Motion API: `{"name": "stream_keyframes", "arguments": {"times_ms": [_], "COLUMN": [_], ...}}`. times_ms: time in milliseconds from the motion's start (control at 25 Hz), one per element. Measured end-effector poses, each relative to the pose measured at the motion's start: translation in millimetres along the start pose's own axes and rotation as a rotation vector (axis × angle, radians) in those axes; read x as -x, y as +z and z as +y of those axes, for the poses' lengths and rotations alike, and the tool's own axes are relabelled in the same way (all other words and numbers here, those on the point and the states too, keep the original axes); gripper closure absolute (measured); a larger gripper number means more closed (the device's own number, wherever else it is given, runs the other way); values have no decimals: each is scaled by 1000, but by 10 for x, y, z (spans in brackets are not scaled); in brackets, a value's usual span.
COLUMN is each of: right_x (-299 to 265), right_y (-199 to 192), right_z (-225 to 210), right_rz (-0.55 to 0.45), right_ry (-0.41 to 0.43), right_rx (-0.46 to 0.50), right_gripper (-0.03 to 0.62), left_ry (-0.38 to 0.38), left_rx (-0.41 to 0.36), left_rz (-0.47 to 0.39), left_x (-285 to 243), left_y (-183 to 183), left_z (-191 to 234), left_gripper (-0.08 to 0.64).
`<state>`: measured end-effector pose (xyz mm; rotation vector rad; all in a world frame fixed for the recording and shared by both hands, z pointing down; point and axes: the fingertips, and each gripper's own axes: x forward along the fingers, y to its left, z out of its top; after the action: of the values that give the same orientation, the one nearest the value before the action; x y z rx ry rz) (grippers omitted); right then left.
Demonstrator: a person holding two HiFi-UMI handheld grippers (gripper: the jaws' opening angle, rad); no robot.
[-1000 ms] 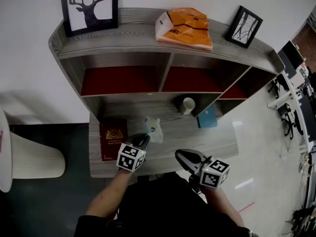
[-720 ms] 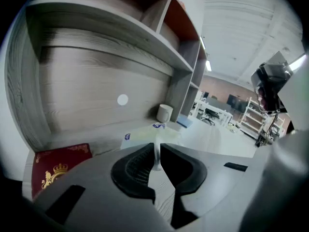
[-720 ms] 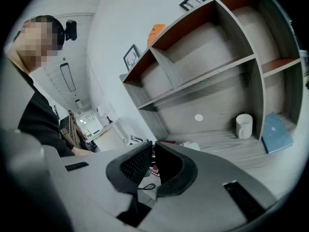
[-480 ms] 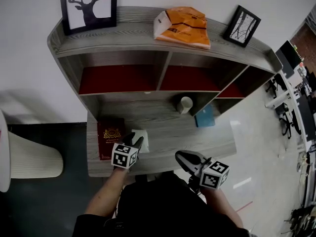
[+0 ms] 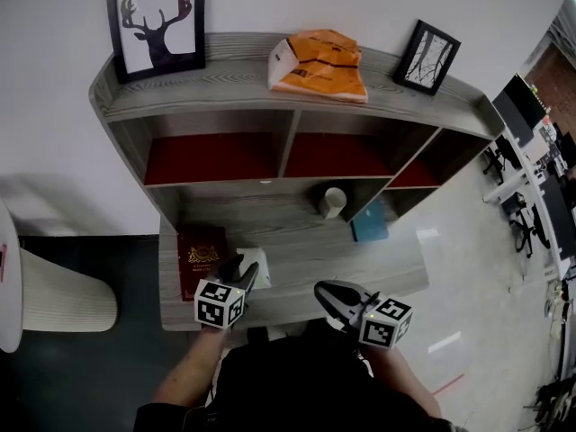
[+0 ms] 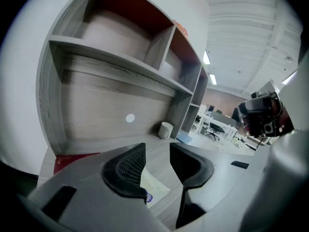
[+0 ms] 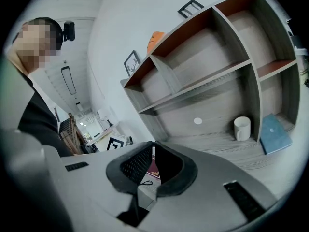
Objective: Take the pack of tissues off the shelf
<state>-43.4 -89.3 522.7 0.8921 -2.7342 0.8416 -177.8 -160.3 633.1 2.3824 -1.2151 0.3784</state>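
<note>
Left gripper view has the left gripper (image 6: pixel 157 151) with its ribbed black jaws parted, having just been opening, and nothing pinched. The soft, pale, plastic-wrapped tissue pack (image 6: pixel 155 188) lies flat on the grey wood-grain tabletop (image 5: pixel 360 264) below the gap, so the release looks done. Head view puts the pack near the tabletop's front edge toward its left corner, just beside a dark red book (image 5: pixel 202 248) and off the shelf (image 5: pixel 225 84), while the right gripper (image 7: pixel 153 154) is closed and empty, seemingly parked out of the way.
</note>
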Motion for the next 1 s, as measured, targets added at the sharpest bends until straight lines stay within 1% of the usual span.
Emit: {"name": "stream_keyframes", "arguments": {"times_ms": [120, 200, 320, 400, 480, 600, 680, 840, 920, 1000], "right_x": [-74, -110, -60, 46, 164, 296, 362, 492, 575, 655], "right_y": [12, 110, 448, 671, 850, 1061, 1182, 1362, 1395, 1426], "right_z": [-9, -34, -92, -171, -263, -375, -451, -606, -713, -820], "right_rz": [8, -10, -79, -125, -156, -175, -177, -172, -164, -168], "right_ry": [43, 58, 56, 59, 78, 133, 175, 265, 296, 329], "right_rx": [7, 33, 134, 179, 185, 192, 209, 249, 258, 247], "right_gripper": [574, 574, 574, 574, 574, 574, 575, 575, 575, 575], "left_ry": [-5, -9, 9, 24, 34, 48, 69, 136, 170, 212], "left_rx": [-20, -20, -10, -8, -6, -6, -25, -101, -105, -97], "left_rz": [-39, -63, -113, -142, -163, -191, -205, -222, -254, -290], "left_x": [123, 201, 296, 313, 286, 222, 179, 86, 48, 25], "left_y": [153, 261, 484, 642, 789, 1020, 1174, 1483, 1637, 1768], "left_z": [-144, -238, -343, -428, -546, -763, -916, -1209, -1352, -1452], "left_gripper": [400, 417, 462, 494, 515, 528, 532, 535, 537, 541]}}
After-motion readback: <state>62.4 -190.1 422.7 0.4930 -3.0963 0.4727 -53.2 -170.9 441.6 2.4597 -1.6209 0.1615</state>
